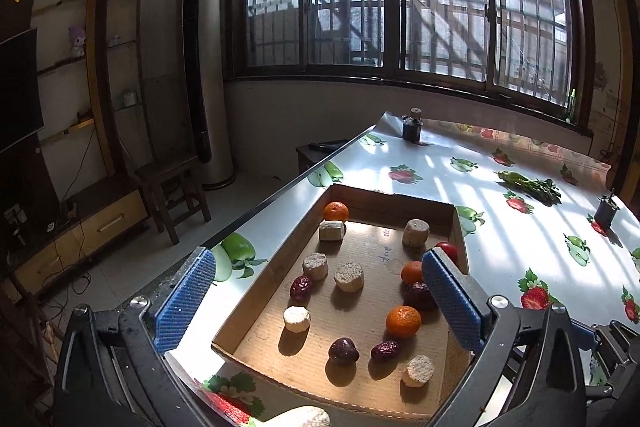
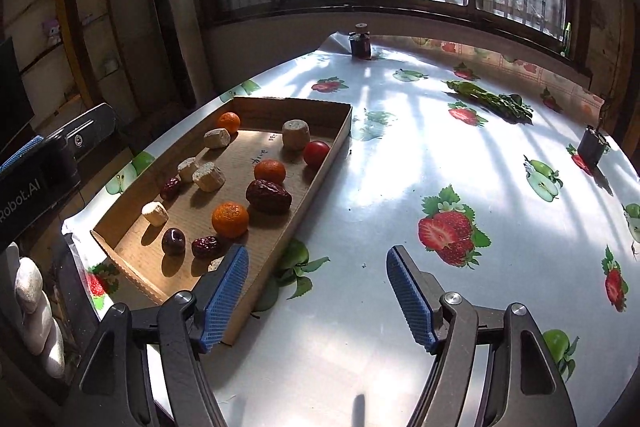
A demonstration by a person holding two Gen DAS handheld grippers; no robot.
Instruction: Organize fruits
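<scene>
A shallow cardboard tray (image 1: 394, 202) (image 2: 292, 103) lies on the table and holds three mandarins (image 1: 403, 321) (image 2: 229, 219), a red tomato (image 2: 316, 152), dark red dates (image 2: 268, 196) (image 1: 301, 288), a dark plum (image 1: 343, 350) (image 2: 173, 241) and several pale cork-like cylinders (image 1: 349, 277) (image 2: 208, 177). My left gripper (image 1: 320, 303) is open and empty, its blue pads astride the tray from above. My right gripper (image 2: 318, 301) is open and empty above the tablecloth, just right of the tray's near right wall. The left gripper's body also shows in the right wrist view (image 2: 48, 163).
The table (image 2: 400, 155) has a glossy fruit-print cloth. A bundle of green vegetables (image 1: 530, 185) (image 2: 492, 101) lies far right. Dark clips (image 1: 412, 127) (image 2: 592, 147) hold the cloth at the edges. The table's left edge (image 1: 280, 187) drops to the floor with a stool (image 1: 172, 187).
</scene>
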